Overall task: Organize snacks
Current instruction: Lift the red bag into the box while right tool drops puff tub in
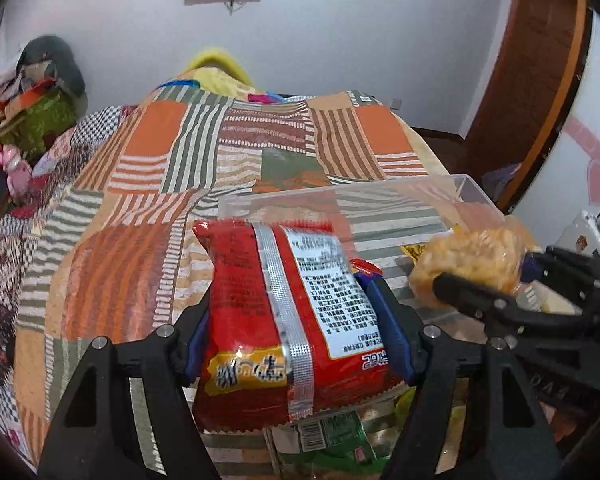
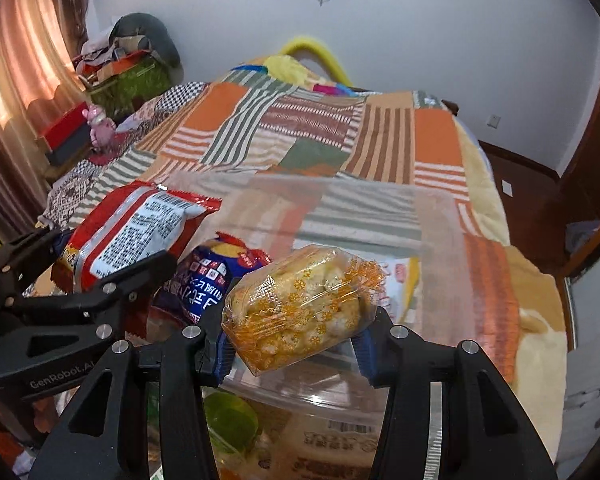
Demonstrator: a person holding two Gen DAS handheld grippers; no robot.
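Observation:
My left gripper [image 1: 296, 344] is shut on a red snack packet [image 1: 284, 320], back side up with a white label, held above the bed. It also shows in the right wrist view [image 2: 140, 224]. My right gripper [image 2: 292, 348] is shut on a clear bag of yellow puffed snacks [image 2: 300, 308], seen in the left wrist view too [image 1: 472, 264]. Both are held over a clear plastic storage box [image 1: 472, 188], [image 2: 440, 216]. A dark blue snack bag [image 2: 208, 280] and other packets lie inside it.
The box sits on a bed with an orange, green and striped patchwork blanket [image 1: 148, 184]. More packets, green and yellow, lie below the grippers [image 2: 228, 420]. Clutter and a red box [image 2: 64, 128] stand at the left by the curtain. A wooden door frame [image 1: 540, 80] is at the right.

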